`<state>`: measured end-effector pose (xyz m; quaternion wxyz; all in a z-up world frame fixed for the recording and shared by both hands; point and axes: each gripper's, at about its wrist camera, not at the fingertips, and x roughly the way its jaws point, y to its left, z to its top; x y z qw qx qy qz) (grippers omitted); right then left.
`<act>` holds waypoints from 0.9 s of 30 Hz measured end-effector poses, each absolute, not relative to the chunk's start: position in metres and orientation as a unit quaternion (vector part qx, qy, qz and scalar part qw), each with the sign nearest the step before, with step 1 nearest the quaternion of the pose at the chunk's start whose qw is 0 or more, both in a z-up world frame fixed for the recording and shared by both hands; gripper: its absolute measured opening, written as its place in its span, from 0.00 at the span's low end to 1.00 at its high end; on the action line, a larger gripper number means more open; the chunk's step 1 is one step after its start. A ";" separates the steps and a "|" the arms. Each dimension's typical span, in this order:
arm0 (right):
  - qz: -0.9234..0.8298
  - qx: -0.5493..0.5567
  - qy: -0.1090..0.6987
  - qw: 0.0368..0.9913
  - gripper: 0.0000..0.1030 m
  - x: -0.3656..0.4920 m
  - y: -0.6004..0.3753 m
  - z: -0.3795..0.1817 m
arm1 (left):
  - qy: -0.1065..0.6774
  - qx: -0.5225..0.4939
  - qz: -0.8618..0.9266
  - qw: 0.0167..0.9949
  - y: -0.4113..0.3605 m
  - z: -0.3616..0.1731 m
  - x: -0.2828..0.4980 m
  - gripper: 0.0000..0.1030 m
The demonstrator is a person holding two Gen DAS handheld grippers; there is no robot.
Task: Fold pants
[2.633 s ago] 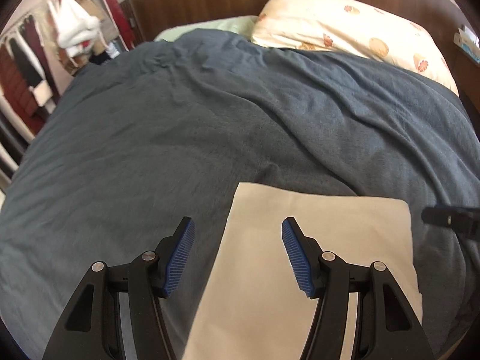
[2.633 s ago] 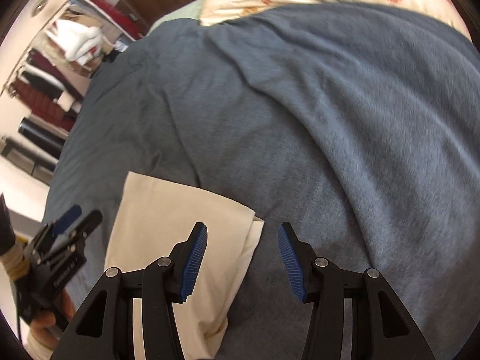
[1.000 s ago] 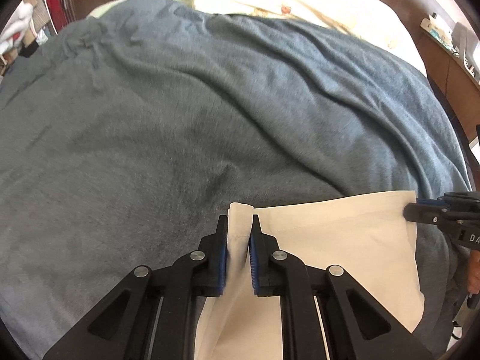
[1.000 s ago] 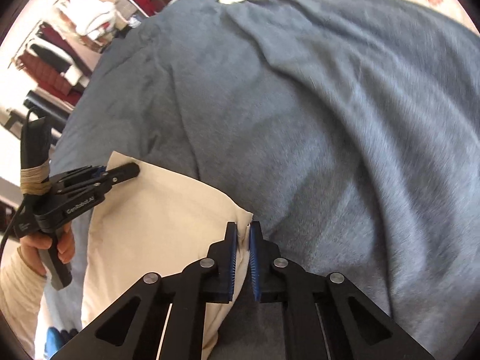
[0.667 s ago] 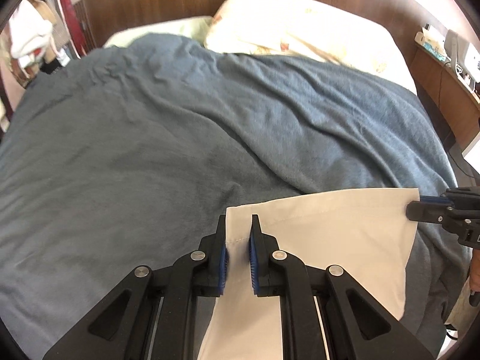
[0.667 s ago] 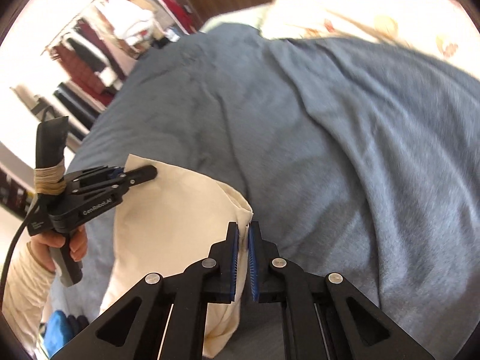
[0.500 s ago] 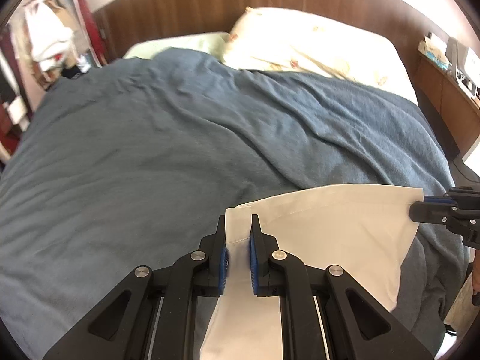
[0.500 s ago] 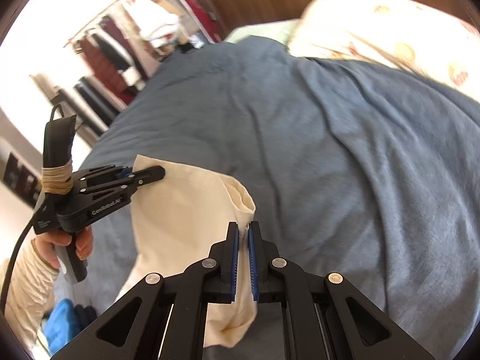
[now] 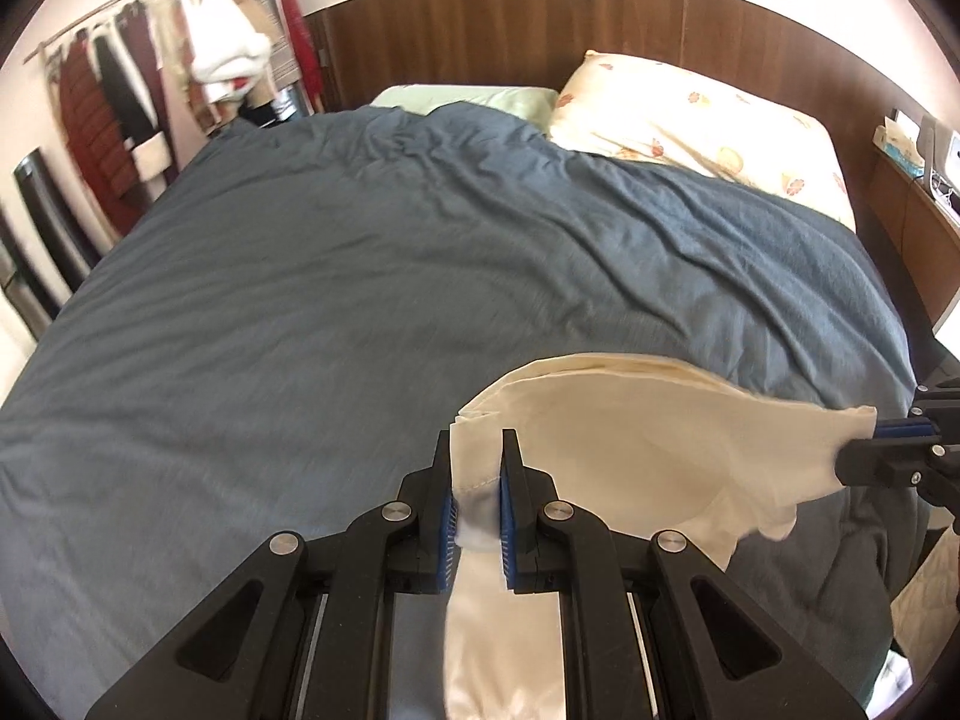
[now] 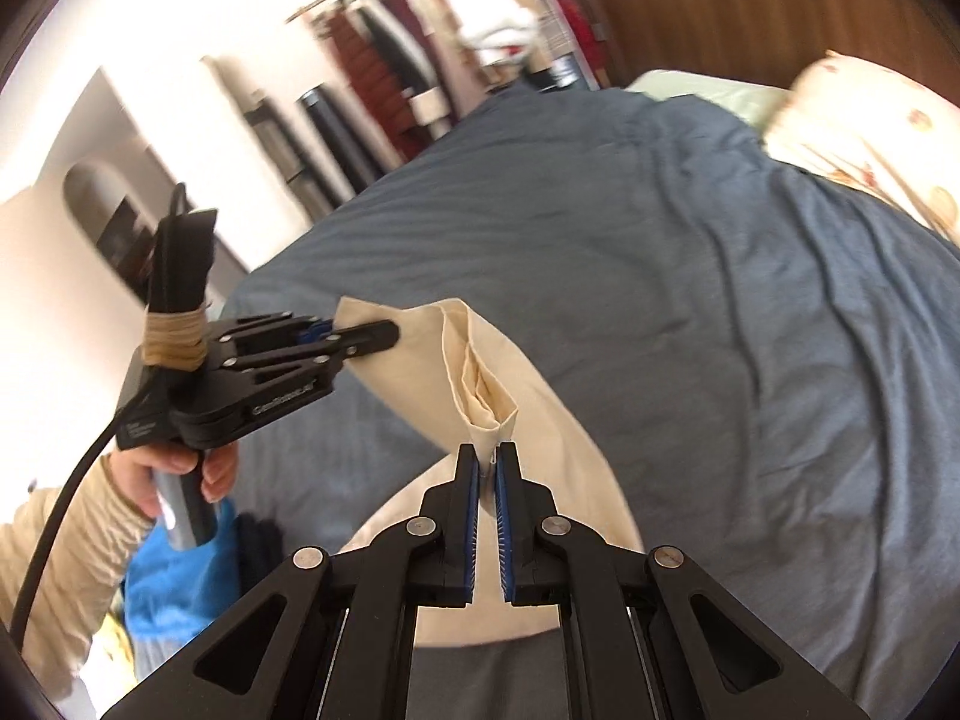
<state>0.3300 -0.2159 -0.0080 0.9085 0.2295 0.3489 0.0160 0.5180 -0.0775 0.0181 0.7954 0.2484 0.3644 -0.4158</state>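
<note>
A rumpled blue-grey duvet (image 9: 360, 276) covers the bed, with a cream pillow printed with orange fruit (image 9: 702, 114) at the far right and a pale green pillow (image 9: 462, 99) just to its left, both against a dark wooden headboard (image 9: 510, 36). At the far left, clothes hang on a rail (image 9: 150, 78), and a wooden bedside shelf (image 9: 912, 180) holding small items stands at the far right.

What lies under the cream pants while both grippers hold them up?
Under the lifted cream pants lies the blue duvet. The left gripper and right gripper pinch the top edge. The cloth hides the bed directly beneath its hanging part.
</note>
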 end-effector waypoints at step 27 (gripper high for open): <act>0.190 0.112 0.506 0.834 0.07 0.323 -0.064 -0.108 | 0.451 0.292 -0.268 0.800 0.064 -0.051 0.478 0.35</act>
